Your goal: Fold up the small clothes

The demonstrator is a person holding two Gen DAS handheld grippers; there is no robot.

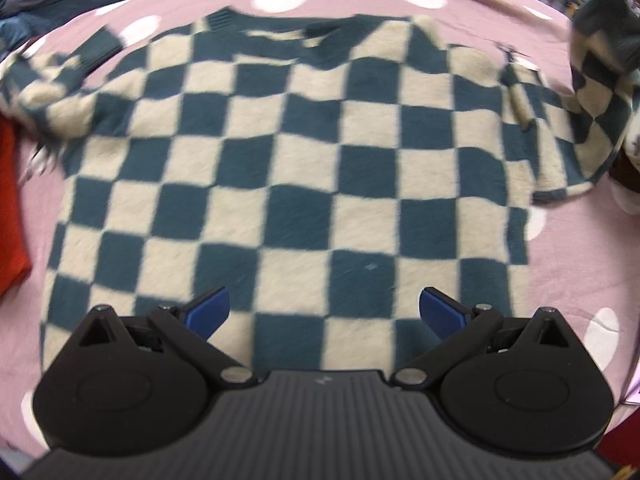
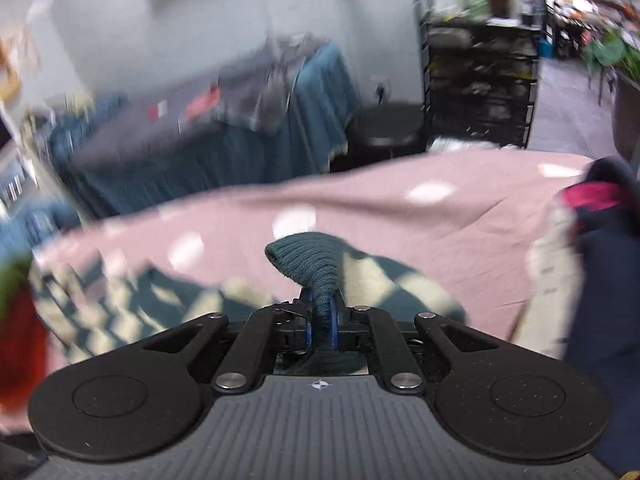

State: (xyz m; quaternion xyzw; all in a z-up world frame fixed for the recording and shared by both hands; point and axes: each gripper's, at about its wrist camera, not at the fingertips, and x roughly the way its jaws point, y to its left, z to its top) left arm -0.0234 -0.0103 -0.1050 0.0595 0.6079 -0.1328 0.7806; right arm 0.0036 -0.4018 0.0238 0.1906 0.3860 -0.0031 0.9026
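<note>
Sleeve cuff pinched and lifted, ready to be carried over the sweater body.

Checkered sweater (image 1: 288, 168) spread flat on the pink dotted cover (image 1: 560, 264), directly ahead of and beneath the left tongs (image 1: 324, 312); its ribbed teal cuff (image 2: 308, 264) clamped between the pads of the right tongs (image 2: 322, 320), standing up beyond the tips, with the rest of the sleeve trailing down to the left of them. Left tongs released, blue pads (image 1: 210, 312) wide apart above the hem, holding nothing. For a clean fold: keep the cuff clenched, sweep it across toward the chest in one low arc, lay the sleeve straight along the checks. Best to press the left tongs down on the body to stop it dragging. Red cloth (image 1: 10, 208) off to the far left, dark garment pile (image 2: 600, 280) to the right, both clear of the path.
</note>
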